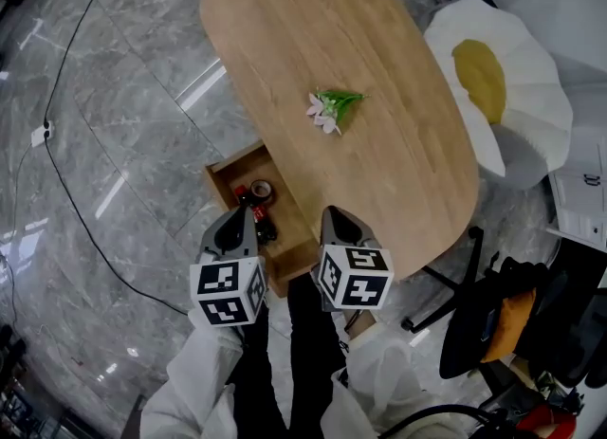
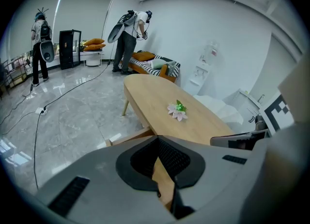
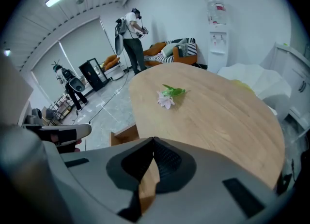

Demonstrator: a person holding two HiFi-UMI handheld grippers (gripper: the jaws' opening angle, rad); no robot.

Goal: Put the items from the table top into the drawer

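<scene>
We are holding the left gripper [image 1: 241, 211] and the right gripper [image 1: 334, 211] pinched together, nothing in either. Just beneath the left claw's tips the drawer [image 1: 230, 173] is standing open, with a tape roll [image 1: 261, 189] and some dark bits inside. Well ahead of both claws, a flower sprig [image 1: 332, 108] is lying on the table [image 1: 398, 39]; by our reckoning it is the one item left.

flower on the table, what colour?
The flower has pale pink petals and green leaves; it shows best in the head view.

White sleeves [image 1: 204, 371], black trousers [image 1: 285, 352], grey claws [image 1: 248, 208] [image 1: 334, 211], black-and-white marker cubes [image 1: 228, 292].
</scene>
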